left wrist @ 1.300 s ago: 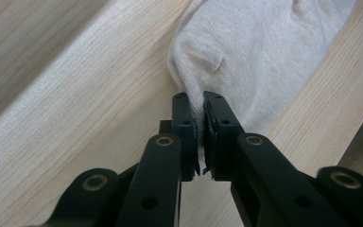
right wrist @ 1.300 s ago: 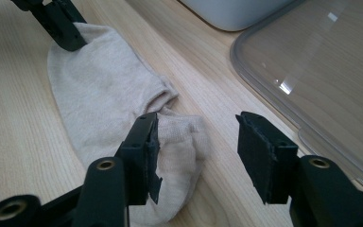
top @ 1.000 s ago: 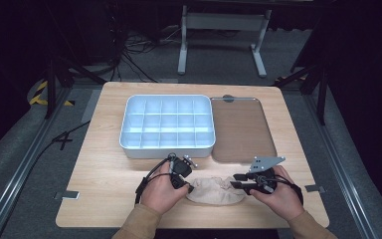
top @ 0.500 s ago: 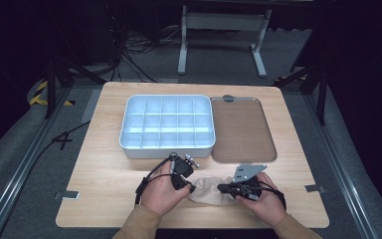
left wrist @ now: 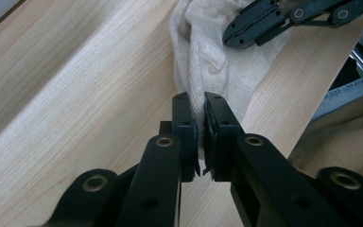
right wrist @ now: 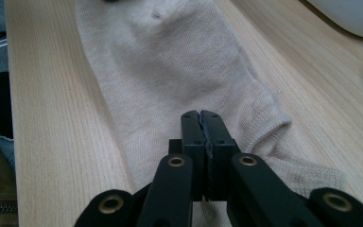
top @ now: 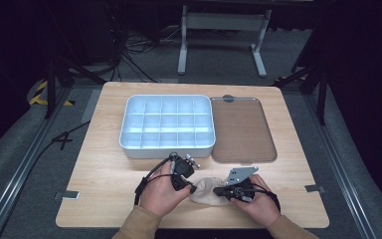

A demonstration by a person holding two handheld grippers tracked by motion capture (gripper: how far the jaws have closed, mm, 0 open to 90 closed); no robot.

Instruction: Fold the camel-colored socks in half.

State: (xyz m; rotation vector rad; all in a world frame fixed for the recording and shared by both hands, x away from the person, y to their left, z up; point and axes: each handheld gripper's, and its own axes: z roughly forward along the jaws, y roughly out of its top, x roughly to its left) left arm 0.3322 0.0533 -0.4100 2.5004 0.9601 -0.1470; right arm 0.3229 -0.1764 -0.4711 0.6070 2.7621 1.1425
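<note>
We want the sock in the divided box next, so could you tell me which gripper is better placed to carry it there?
Probably the left gripper: its jaws pinch the sock, and it sits nearer the divided box.

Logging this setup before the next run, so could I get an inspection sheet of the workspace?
Surface: light wooden table, tape marks at both side edges.
Job's things: beige sock bunched near the front edge; white divided tray, compartments hold nothing; brown flat tray beside it.
Clutter: nothing seen.
Grippers: left gripper shut on a fold of the sock; right gripper shut, whether on the sock is unclear.
Cables: black cable loops from the left gripper.
Surroundings: dark floor, metal stand, loose wires behind.
</note>
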